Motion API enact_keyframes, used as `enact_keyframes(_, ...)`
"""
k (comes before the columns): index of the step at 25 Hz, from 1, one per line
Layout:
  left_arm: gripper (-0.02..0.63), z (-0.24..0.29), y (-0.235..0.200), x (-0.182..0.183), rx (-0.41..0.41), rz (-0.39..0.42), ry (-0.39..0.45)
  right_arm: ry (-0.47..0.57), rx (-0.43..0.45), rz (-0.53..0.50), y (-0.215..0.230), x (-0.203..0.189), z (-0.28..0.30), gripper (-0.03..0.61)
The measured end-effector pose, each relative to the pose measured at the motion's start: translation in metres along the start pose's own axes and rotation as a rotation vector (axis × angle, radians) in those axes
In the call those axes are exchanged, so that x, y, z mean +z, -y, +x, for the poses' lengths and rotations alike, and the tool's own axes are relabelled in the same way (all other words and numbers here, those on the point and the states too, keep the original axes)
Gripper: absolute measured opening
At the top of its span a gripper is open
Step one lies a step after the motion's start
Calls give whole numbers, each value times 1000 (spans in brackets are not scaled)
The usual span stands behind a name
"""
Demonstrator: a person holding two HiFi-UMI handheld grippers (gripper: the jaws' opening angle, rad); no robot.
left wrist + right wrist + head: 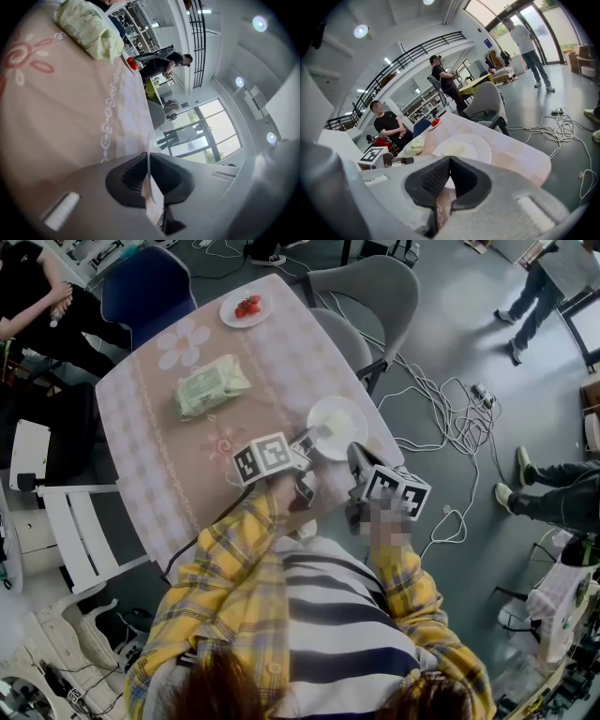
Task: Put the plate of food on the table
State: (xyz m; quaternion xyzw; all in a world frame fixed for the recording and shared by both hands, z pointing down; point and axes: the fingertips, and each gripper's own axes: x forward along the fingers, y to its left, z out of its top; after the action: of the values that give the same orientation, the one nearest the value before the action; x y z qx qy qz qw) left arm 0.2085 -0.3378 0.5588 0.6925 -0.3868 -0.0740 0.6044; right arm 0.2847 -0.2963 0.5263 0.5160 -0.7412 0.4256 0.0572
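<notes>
Left gripper view: we are pinching the near rim of the plate of food [339, 423] in our left claw [148, 176]. The plate is lying ahead at the tabletop's [159, 432] near right, and our right claw [450, 180] is waiting closed, empty.

Flat, even indoor light fills the head view, leaving only soft shadows on the pale table [141, 446], where the white plate [349, 418] nearly washes out. Both gripper views bend strongly at the edges and darken to black corners. Round ceiling lamps [259, 22] flare in the left gripper view and tall windows [206, 126] burn bright; another lamp [361, 31] glows in the right gripper view. The left gripper [148, 155] and right gripper [450, 160], close to the lens, blur softly.
</notes>
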Motion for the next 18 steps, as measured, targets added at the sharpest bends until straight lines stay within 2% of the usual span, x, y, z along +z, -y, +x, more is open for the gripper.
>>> enact_keyframes(4, 11, 0, -3, -3, -2, 16, -94, -6, 8, -3, -1, 1, 2, -3)
enact_keyframes(6, 49, -2, -5, -5, 6, 60, -144, -9, 10, -1, 0, 2, 3, -3)
enact_keyframes(7, 49, -3, -6, -6, 12, 93, -160, -14, 7, 1, 2, 1, 3, -3)
enact_keyframes(10, 46, -6, -9, -8, 40, 219, -215, -23, 4, 6, 5, 0, 5, -3)
enact_keyframes(14, 72, -10, -14, -13, 113, 465, -314, -36, 2, 4, 9, -3, 7, -3)
enact_keyframes(18, 97, -13, -19, -13, 191, 676, -331, -56, -5, 10, 12, -9, 10, -3)
